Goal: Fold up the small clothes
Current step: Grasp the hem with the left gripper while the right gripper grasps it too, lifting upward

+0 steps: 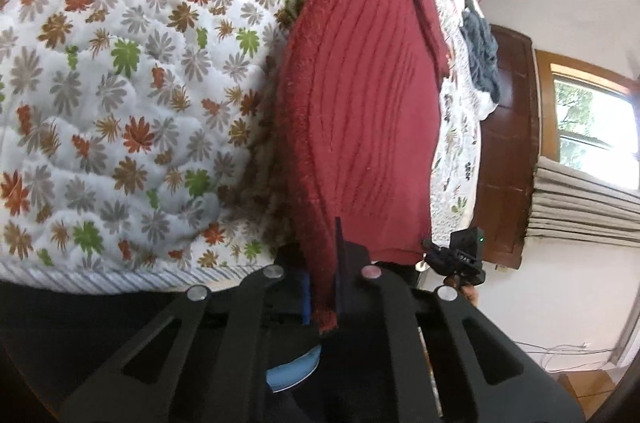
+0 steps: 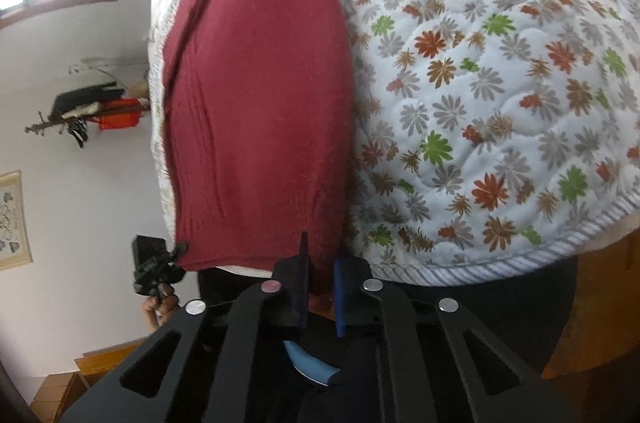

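Fingers (image 1: 307, 297) of our left gripper (image 1: 322, 287) are pressed onto a near corner of the dark red knitted garment (image 1: 360, 111), the ribbed hem caught between a blue pad and a dark one. In the right wrist view, our right gripper (image 2: 322, 287) pinches the other near corner of the same hem between its fingers (image 2: 300, 287), with red cloth filling the narrow gap. From both grips the garment runs forward and away over the bed, stretched between the two corners; its far part lies on the flowered quilt (image 1: 120, 83), while the near edge seems lifted clear of the quilt's striped border, though the fisheye makes this hard to judge. Each camera shows the opposite gripper beside the garment's other corner, with a hand (image 2: 160, 305) beneath it.
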`<state>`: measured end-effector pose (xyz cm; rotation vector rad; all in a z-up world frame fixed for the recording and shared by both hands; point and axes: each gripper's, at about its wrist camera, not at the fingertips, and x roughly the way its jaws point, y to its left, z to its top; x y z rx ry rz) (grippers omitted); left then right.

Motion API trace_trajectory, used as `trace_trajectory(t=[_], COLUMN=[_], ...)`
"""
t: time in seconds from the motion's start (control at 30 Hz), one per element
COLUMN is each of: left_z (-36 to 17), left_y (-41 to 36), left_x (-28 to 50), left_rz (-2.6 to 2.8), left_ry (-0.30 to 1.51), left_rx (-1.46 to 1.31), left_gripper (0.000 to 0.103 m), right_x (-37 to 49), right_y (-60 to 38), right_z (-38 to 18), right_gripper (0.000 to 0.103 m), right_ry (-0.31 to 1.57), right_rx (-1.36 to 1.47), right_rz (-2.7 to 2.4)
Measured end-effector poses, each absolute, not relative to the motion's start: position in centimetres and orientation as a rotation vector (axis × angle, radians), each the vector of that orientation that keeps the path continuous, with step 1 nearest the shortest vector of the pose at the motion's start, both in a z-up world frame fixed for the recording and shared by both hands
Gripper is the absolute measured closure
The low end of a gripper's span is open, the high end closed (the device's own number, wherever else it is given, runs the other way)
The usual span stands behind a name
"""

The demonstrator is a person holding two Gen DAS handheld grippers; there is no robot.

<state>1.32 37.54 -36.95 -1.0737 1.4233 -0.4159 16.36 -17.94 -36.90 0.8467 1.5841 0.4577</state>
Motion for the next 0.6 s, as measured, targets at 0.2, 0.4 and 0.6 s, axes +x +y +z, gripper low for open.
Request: trace_trajectory(t=[0.2, 0.4, 0.6], left_z=[-35.7, -33.6, -31.4], left_y=[37.9, 38.3, 38.3], left_x=[0.8, 1.3, 3.1], left_rz=[-0.432, -0.467, -0.499], left_ry=[1.357, 1.268, 1.212], left_rx=[-1.142, -1.218, -1.258], left_gripper=[0.098, 0.098, 0.098], right_x=[16.1, 16.8, 19.1], right_y=[-19.6, -21.2, -21.2], right_z=[-35.2, -33.4, -31.4], right_gripper=[0.096, 0.097, 0.097], right_ry=[1.505, 1.414, 1.358], right_rx=[0.923, 1.013, 1.053], right_rz=[0.484, 0.528, 0.563])
